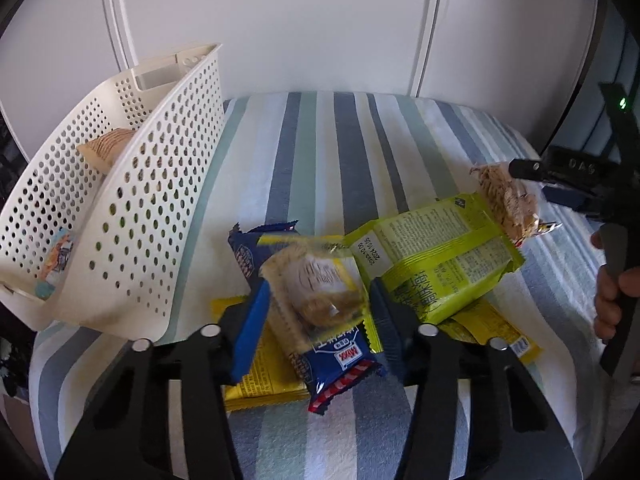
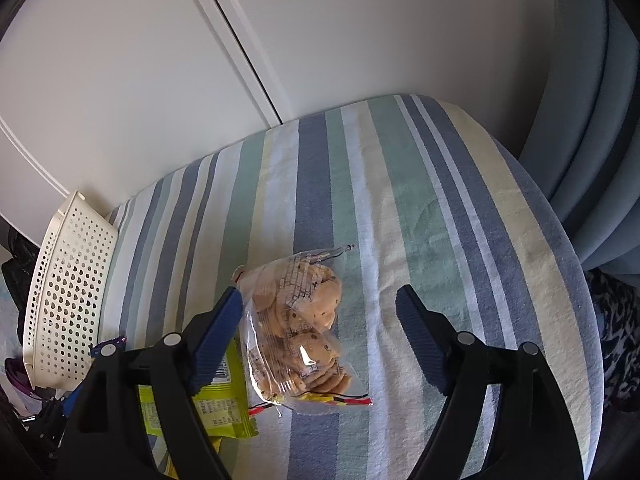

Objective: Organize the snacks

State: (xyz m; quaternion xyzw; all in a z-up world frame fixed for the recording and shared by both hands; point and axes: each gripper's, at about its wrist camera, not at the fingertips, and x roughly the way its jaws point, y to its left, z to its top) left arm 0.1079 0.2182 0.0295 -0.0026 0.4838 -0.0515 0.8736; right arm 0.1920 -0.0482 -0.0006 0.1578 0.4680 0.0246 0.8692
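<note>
A: Basket point(image 1: 132, 200) at the far left, white and full of holes, tipped on its side on the striped cloth point(image 1: 320, 152). Two packs lie inside it, one tan, one pale blue.

B: And the left tongs point(image 1: 316, 312)?

A: Spread partway, one finger on each side of a clear cookie bag point(image 1: 316, 284). The blue pad on the left finger looks to touch the bag; the right finger stands just beside it. I cannot tell whether they grip it. Under the bag lies a blue wrapper point(image 1: 336, 364), on top of a yellow pack point(image 1: 260, 376).

B: Further right?

A: A green pack point(image 1: 436, 256), printed side up, overlapping another yellow one. Past it a second clear bag of cookies point(image 2: 298, 320) lies on the cloth.

B: The right tongs point(image 2: 320, 300)?

A: Wide open, holding nothing. The left finger touches the edge of that second bag; the right finger stands well clear of it. A hand point(image 1: 612, 300) holds the handle at the far right.
</note>
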